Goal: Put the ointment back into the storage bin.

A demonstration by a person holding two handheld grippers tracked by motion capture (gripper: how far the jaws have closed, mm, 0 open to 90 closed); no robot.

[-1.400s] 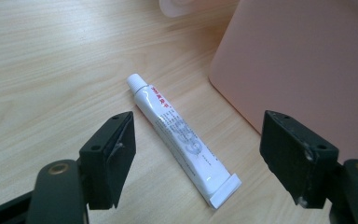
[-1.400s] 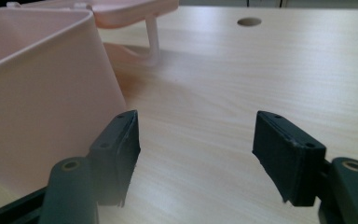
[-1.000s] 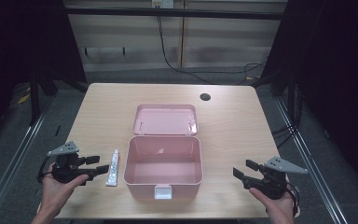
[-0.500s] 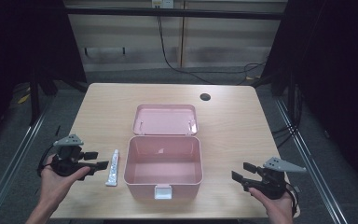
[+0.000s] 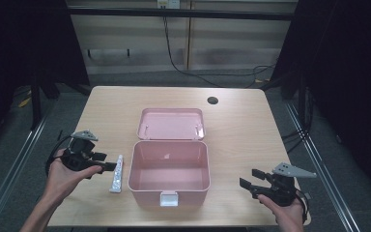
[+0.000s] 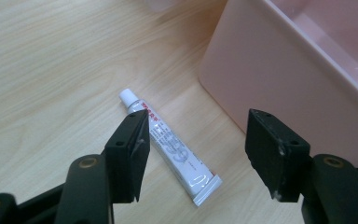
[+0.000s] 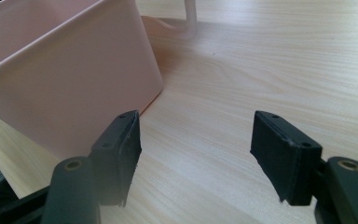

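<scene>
An open pink box (image 5: 169, 186) stands at the middle of the wooden table (image 5: 241, 130), its lid (image 5: 171, 123) lying back behind it. A white tube (image 5: 117, 175) lies flat just left of the box. My left gripper (image 5: 107, 163) hovers above the tube, open; its jaws have just been closing a little and grip nothing. In the left gripper view the tube (image 6: 172, 149) lies on the table below the left gripper (image 6: 196, 119), beside the box wall (image 6: 270, 60). My right gripper (image 5: 249, 178) is open at the front right; its jaws have just been opening, nothing between them.
A small dark hole (image 5: 212, 100) sits in the table's far right part. The right gripper view has the right gripper (image 7: 196, 116) aimed at bare wood beside the box wall (image 7: 65, 79). Dark floor and metal rails flank the table.
My left hand has lifted and shifted slightly away from the table's front edge, staying over the tube. The right hand has kept its place.
</scene>
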